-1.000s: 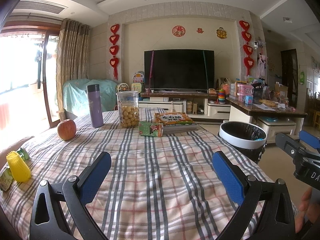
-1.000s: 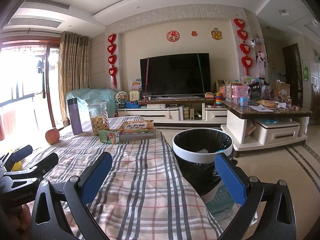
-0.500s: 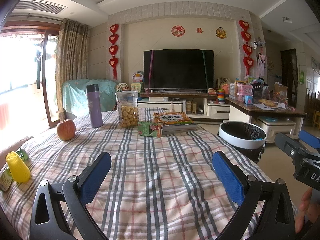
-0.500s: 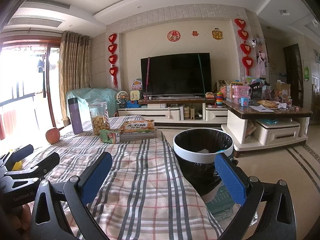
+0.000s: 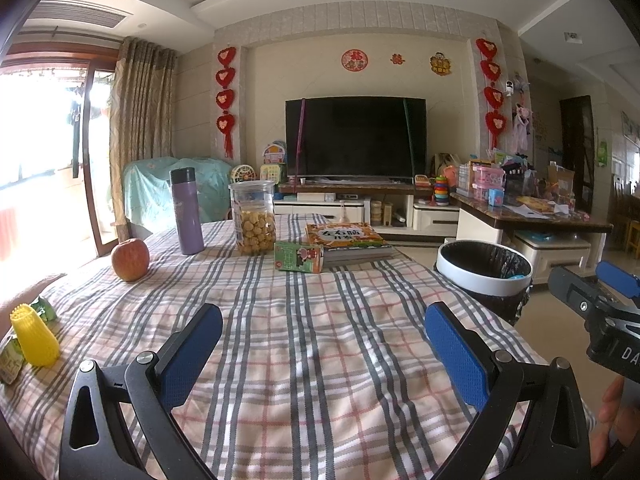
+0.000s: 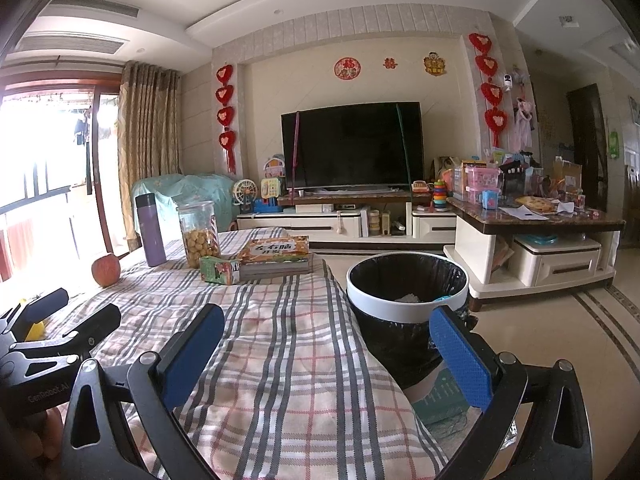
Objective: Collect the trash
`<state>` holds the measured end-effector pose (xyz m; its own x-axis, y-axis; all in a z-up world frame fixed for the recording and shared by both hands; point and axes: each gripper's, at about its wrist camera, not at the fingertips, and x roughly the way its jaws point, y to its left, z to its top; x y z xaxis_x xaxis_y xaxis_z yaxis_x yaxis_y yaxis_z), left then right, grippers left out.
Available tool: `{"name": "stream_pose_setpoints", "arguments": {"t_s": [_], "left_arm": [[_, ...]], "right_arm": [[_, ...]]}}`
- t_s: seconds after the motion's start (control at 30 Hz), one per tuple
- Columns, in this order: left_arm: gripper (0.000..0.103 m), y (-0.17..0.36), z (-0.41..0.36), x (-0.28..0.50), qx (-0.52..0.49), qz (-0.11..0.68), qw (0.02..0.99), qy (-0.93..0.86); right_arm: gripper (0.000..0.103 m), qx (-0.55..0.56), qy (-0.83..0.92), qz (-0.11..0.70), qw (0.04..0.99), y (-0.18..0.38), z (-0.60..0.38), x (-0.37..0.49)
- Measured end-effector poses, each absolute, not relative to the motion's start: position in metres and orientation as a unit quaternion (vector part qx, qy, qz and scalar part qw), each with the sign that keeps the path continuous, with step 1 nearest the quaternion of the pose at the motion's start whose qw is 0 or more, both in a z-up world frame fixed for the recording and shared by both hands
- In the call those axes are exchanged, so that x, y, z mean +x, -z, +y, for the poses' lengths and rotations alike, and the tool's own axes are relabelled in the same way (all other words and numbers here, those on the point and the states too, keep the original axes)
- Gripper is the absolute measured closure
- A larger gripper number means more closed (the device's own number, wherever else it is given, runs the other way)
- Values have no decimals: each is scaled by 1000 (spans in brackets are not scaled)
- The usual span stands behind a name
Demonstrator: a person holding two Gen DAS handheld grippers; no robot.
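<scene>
Both the left tongs (image 5: 323,354) and the right tongs (image 6: 327,356) hover wide open and empty above the checked table (image 5: 304,320). Small green wrappers (image 5: 43,309) lie at its left edge; the black-lined white bin (image 6: 406,300) waits beside its right edge for trash.

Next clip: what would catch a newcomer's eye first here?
Probably the plaid tablecloth filling the foreground, framed by the open left hand-held gripper. Next, the black-lined trash bin on the floor just off the table's right edge, behind the open right hand-held gripper. Far back, a big dark TV between red heart decorations.
</scene>
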<state>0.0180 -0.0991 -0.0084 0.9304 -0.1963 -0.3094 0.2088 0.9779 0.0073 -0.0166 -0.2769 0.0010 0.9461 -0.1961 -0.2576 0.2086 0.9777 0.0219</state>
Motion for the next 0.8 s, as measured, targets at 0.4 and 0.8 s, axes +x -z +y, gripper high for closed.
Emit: {"name": "stream_pose_setpoints", "arguments": {"t_s": [0.4, 0.8], "left_arm": [[1, 8, -99, 19, 21, 155, 982, 104], [1, 9, -100, 20, 20, 159, 981, 105]], "right_arm": [[0, 25, 99, 132, 986, 1, -278, -17], [0, 25, 98, 135, 986, 0, -278, -17]]}}
